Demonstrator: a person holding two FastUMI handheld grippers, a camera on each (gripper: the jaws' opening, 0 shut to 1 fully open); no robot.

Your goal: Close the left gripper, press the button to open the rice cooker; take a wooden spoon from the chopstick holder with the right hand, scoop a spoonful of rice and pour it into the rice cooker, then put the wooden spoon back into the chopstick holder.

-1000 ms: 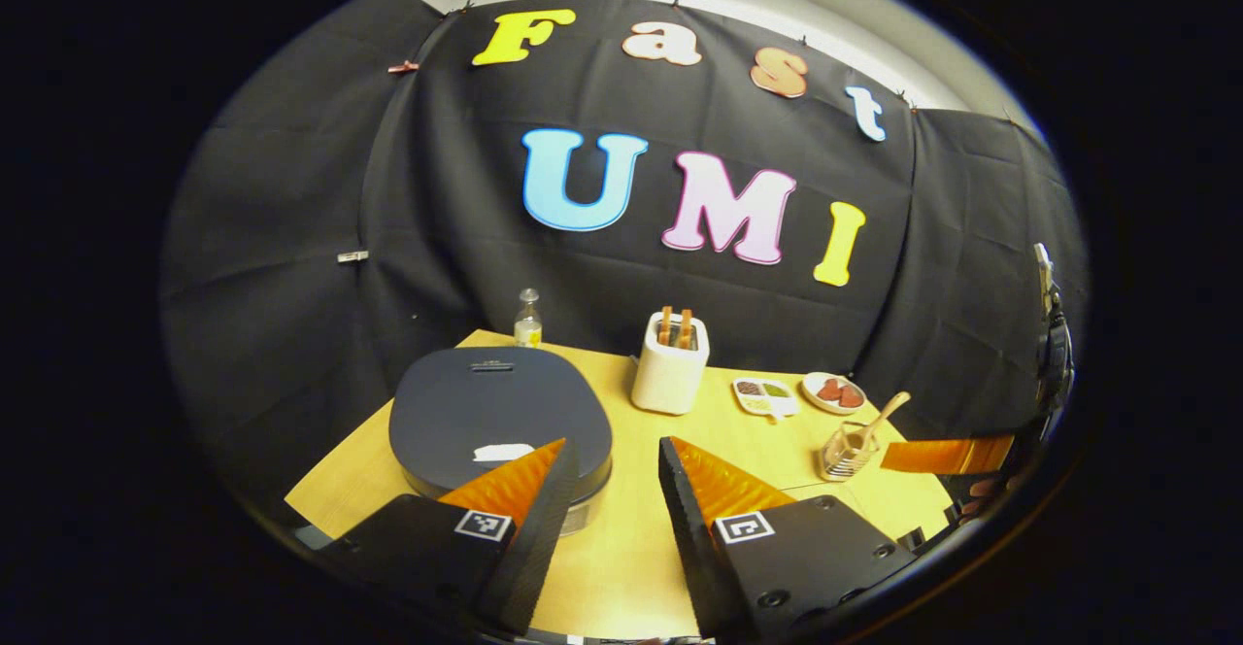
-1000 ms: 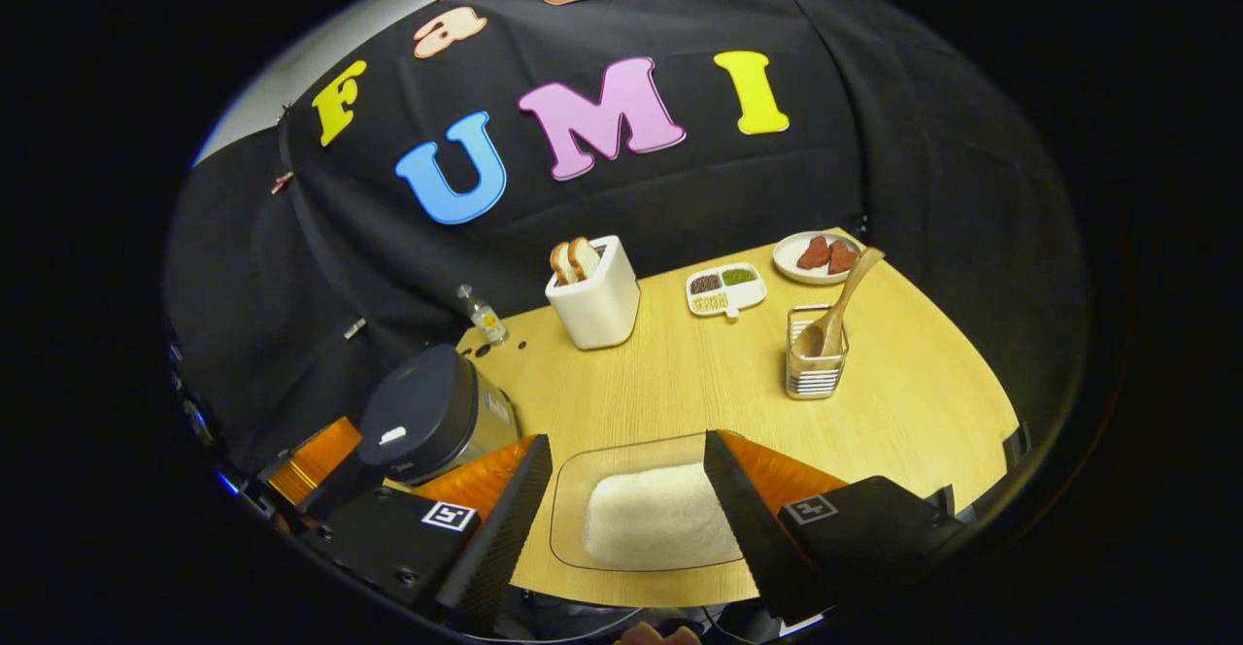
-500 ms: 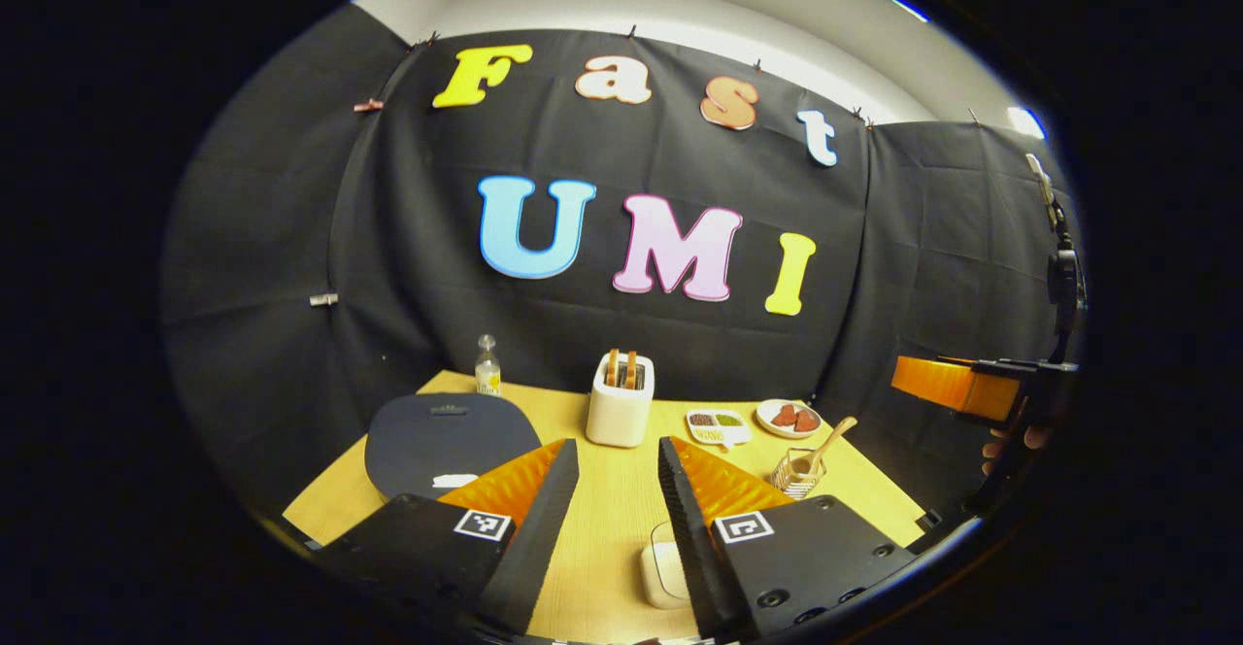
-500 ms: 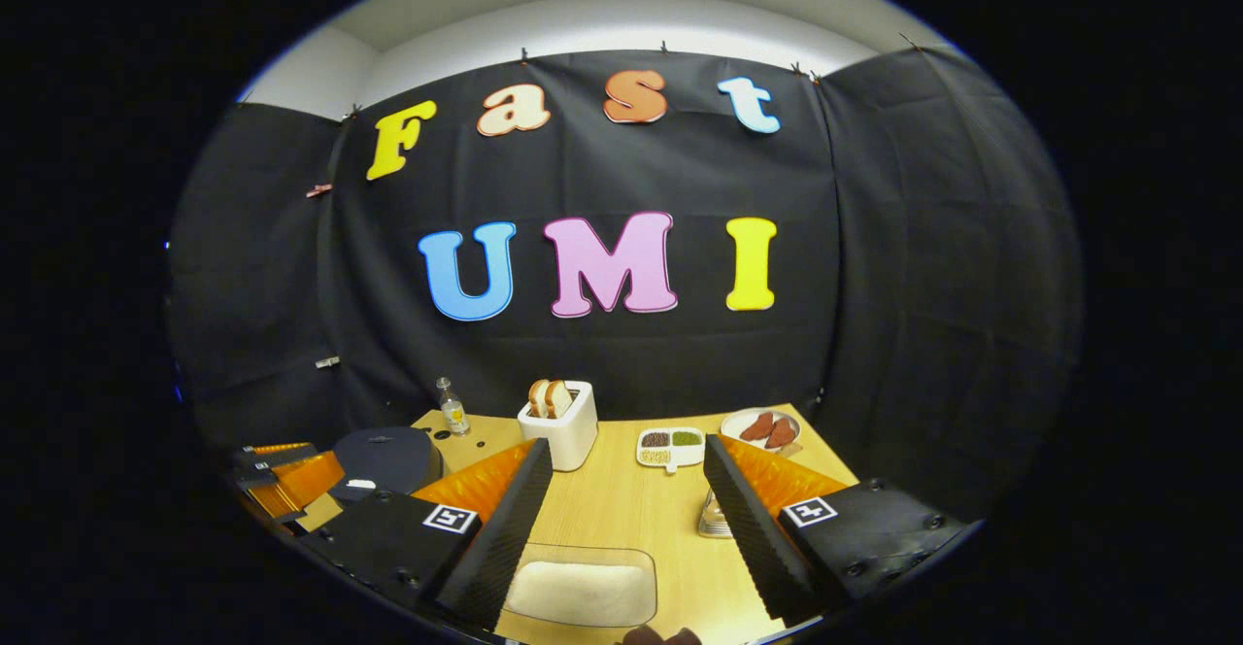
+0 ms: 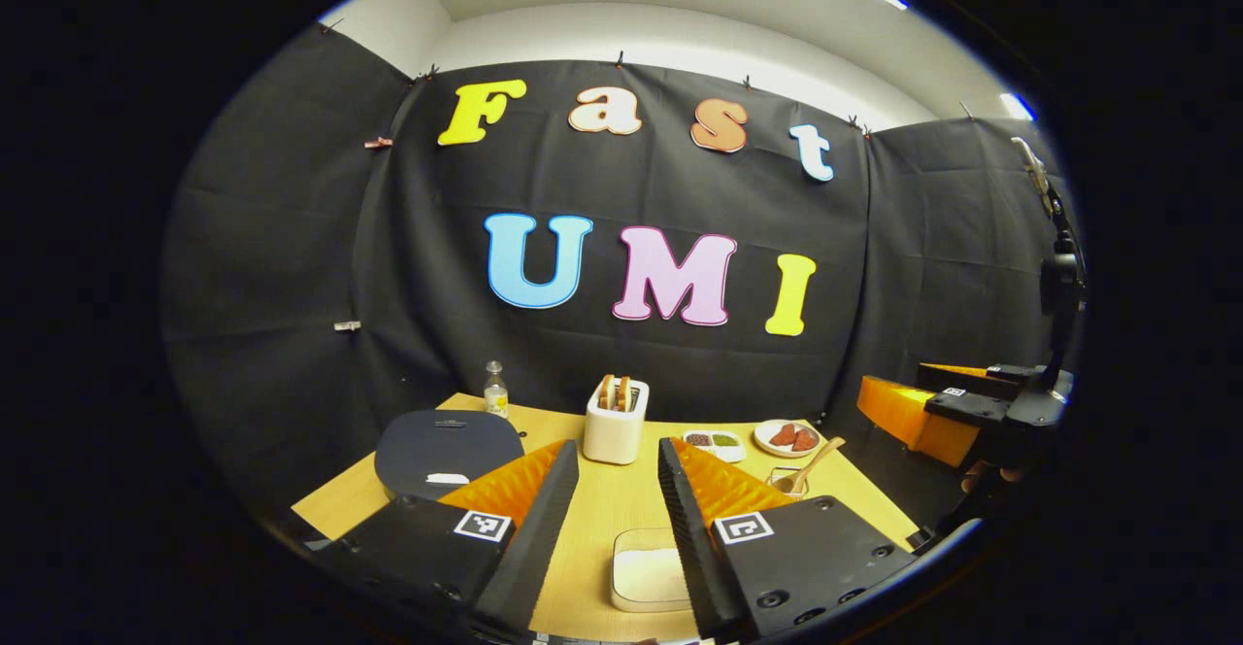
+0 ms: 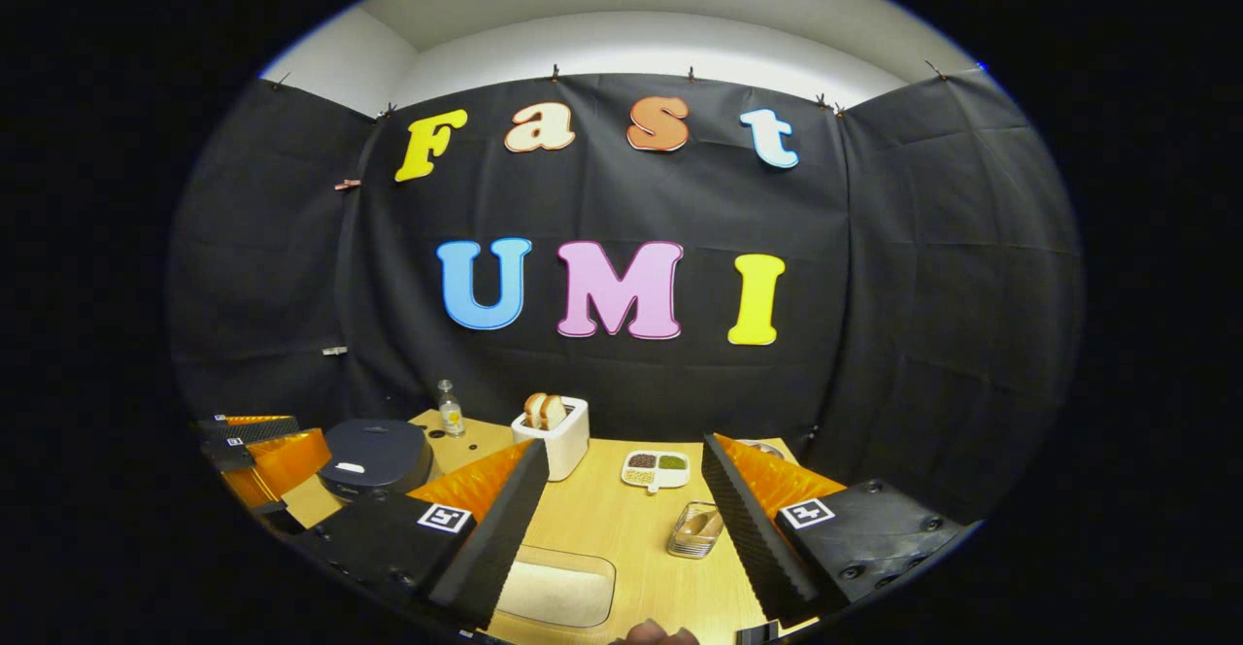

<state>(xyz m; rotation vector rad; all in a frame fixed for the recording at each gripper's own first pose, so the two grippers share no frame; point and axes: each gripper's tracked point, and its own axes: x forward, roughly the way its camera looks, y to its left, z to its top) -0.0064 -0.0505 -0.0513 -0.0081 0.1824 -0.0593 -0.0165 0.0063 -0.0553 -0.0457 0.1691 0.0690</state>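
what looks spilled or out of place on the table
Nothing stands out. The rice cooker is shut, the rice stays in its tray, and the wooden spoon leans in the chopstick holder.

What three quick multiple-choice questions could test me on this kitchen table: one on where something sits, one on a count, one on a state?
1. The wooden spoon stands in:
A the chopstick holder
B the toaster
C the rice tray

2. Bread slices in the toaster:
A none
B two
C five

3. The rice cooker lid is:
A open
B removed
C closed

Answers:
1 A, its bowl rests inside the wire holder.
2 B, two slices stick out on top.
3 C, the dark lid lies flat on the cooker.
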